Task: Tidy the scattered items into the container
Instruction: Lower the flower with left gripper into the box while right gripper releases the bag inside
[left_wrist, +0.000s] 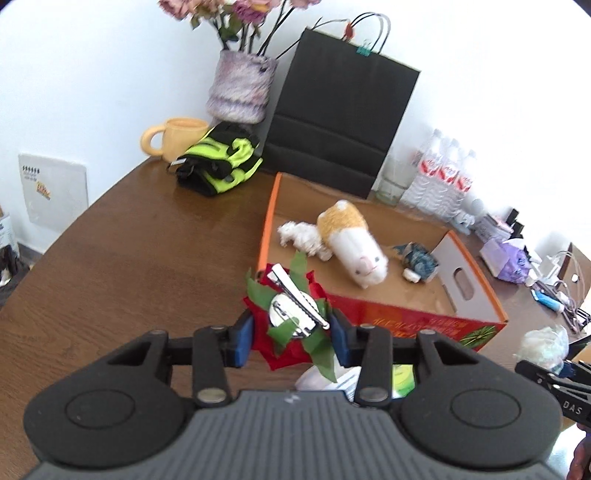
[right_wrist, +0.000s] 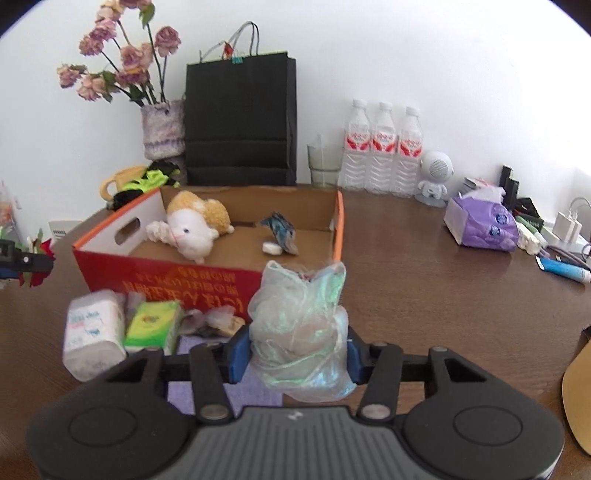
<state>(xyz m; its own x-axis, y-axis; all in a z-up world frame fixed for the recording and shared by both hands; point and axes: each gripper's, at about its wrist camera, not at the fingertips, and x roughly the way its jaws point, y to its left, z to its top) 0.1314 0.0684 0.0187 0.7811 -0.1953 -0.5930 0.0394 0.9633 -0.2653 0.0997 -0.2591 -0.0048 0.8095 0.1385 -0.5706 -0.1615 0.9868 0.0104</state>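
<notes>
Brown wood-grain table (right_wrist: 424, 288) runs to a plain white wall (right_wrist: 406, 55), carrying a low red-and-orange cardboard box (right_wrist: 162, 273) with a cream-and-tan plush toy (right_wrist: 194, 227) lying inside it. Behind the box stand a tall black paper bag (right_wrist: 240, 122) and a knitted vase of dried pink roses (right_wrist: 162, 125).

Only the right wrist view takes in three clear water bottles (right_wrist: 382, 147), a purple tissue pack (right_wrist: 480, 225) and, just in front of the box, a white tissue packet (right_wrist: 92, 336) and a green packet (right_wrist: 151, 325). Only the left wrist view shows the yellow mug (left_wrist: 173, 138) whole, beside folded neon-yellow and black gloves (left_wrist: 219, 160).

Left gripper (left_wrist: 291, 332) is clenched on a red-and-green fabric flower clip (left_wrist: 291, 314), held above the table at the box's near corner. Right gripper (right_wrist: 299, 350) grips a crumpled translucent plastic bag (right_wrist: 299, 332) just before the box's front wall; its contents are too blurred to identify.
</notes>
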